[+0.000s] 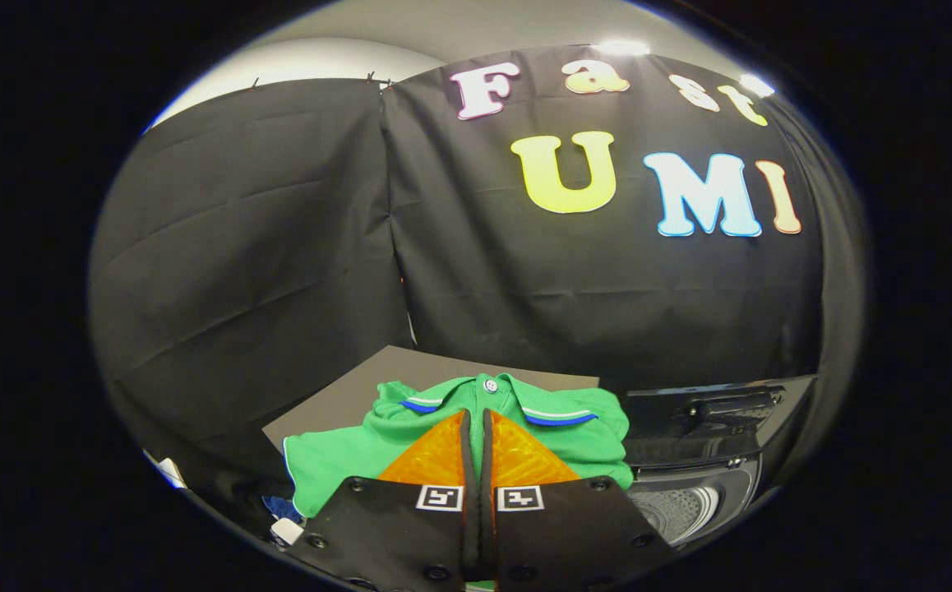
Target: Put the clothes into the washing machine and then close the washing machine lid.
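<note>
Lying folded on a dark bench [336, 395], a green polo shirt [336, 460] (blue-and-white trim at collar and sleeve) sits under and just beyond the hand-held gripper [476, 423]. Its fingers are nearly together, with a thin gap; whether they pinch fabric cannot be told. Right of it, the washing machine [690, 493] stands open, drum visible.

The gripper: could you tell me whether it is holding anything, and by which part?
The gripper has its fingers closed together over the green polo shirt, just below its collar; whether fabric is pinched between them cannot be told.
</note>
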